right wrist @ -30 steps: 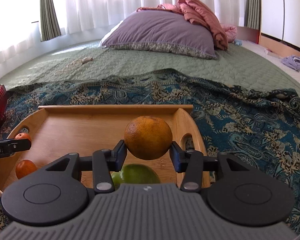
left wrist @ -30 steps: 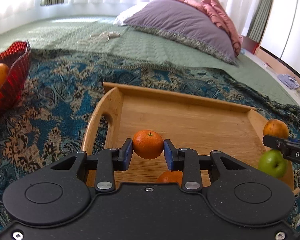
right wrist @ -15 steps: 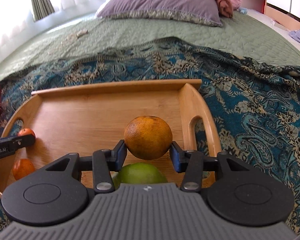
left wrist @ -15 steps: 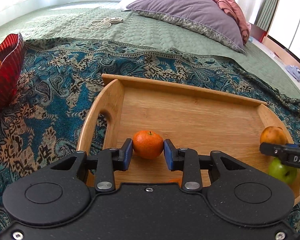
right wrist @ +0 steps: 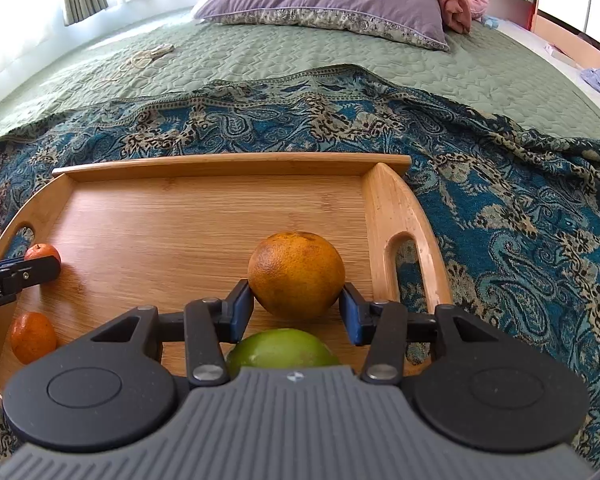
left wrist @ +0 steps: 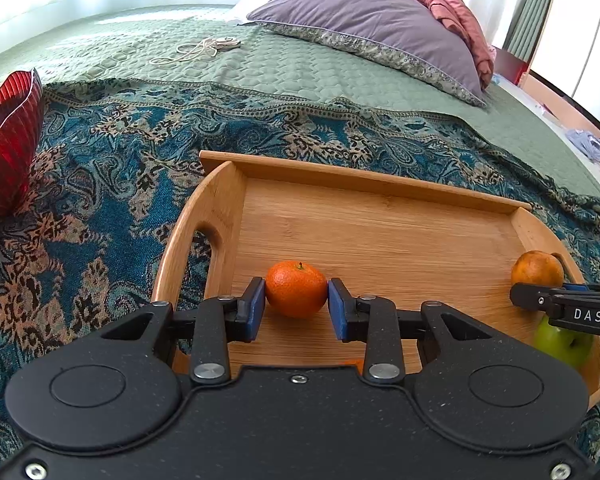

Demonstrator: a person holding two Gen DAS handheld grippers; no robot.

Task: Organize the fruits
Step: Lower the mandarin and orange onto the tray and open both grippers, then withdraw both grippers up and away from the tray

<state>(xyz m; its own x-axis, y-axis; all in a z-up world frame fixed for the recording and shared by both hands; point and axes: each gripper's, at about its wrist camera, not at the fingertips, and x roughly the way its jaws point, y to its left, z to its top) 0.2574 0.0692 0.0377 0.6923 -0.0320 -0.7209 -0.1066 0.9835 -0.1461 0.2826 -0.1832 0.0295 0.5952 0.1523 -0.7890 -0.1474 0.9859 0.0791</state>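
A wooden tray [left wrist: 380, 184] lies on the patterned blanket. My left gripper [left wrist: 296, 306] is low over the tray's left end, its jaws slightly parted around a small tangerine [left wrist: 296, 289] that rests on the tray floor. My right gripper [right wrist: 296, 308] is at the tray's right end, its jaws slightly parted around a large orange [right wrist: 296, 274] that sits on the tray. A green apple [right wrist: 282, 348] lies just below it, also seen in the left wrist view [left wrist: 562, 344]. A second tangerine [right wrist: 33, 336] lies at the tray's near left.
A red glass bowl [left wrist: 12, 144] with yellow fruit stands on the blanket at the far left. A purple pillow [left wrist: 364, 20] and a cord [left wrist: 200, 48] lie on the green bedspread behind. The tray's handles [right wrist: 404, 248] rise at both ends.
Both grippers came down from above the tray to its floor with their fruit, and both sets of jaws have eased apart a little.
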